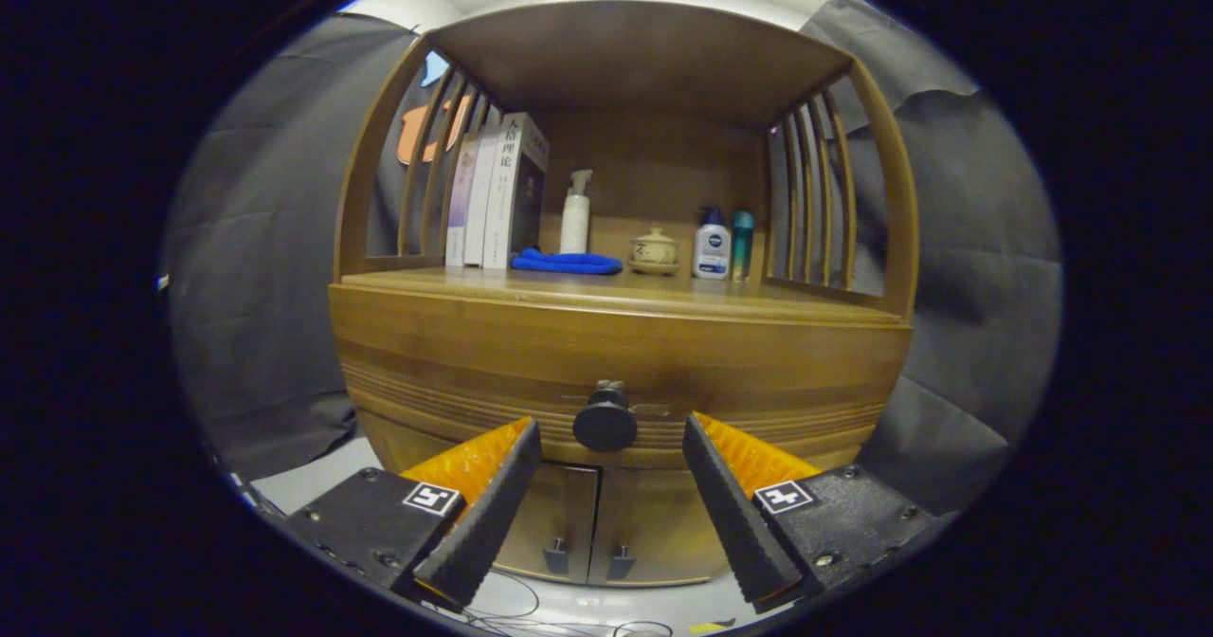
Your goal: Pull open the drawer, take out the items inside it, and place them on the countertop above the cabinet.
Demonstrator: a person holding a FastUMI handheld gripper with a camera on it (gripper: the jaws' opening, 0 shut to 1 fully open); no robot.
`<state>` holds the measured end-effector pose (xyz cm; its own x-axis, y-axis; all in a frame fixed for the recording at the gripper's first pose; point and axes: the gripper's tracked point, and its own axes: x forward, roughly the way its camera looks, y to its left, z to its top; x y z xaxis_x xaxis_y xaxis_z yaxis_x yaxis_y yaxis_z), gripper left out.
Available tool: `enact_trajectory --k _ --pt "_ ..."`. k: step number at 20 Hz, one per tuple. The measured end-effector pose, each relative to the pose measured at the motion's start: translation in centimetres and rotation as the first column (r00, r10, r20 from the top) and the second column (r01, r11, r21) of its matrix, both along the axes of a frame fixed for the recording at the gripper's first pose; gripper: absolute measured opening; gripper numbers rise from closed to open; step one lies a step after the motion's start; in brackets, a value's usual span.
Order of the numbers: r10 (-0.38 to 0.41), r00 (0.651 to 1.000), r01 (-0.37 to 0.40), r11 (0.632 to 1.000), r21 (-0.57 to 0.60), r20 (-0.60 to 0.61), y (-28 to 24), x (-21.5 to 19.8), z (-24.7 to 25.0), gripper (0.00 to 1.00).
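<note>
While the drawer (616,372) sits shut below the surface (606,291), the claw (611,447) hangs released with its fingers on either side of the knob (605,424), not touching, so closing on it and pulling likely come next.

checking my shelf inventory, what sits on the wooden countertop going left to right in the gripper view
Upright books → folded blue cloth → white pump bottle → small lidded ceramic pot → white bottle with blue cap → teal bottle. The open gripper flanks the black drawer knob.
</note>
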<state>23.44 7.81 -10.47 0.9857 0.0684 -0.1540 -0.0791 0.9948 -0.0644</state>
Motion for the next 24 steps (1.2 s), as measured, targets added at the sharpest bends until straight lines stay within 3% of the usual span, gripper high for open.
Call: enact_trajectory --k 3,5,10,14,24 --pt "-0.002 1.0 0.002 1.0 -0.021 -0.007 0.9 2.5 -0.4 0.95" --pt "-0.014 1.0 0.013 1.0 -0.01 -0.023 1.0 3.3 -0.8 0.88" --pt "-0.079 0.997 0.078 0.997 -0.005 -0.026 0.0 4.4 -0.9 0.63" --pt "-0.078 0.996 0.079 0.997 0.008 -0.047 0.2 4.4 -1.0 0.45" --pt "-0.048 0.996 0.049 0.999 0.012 -0.076 0.1 2.8 -1.3 0.38"
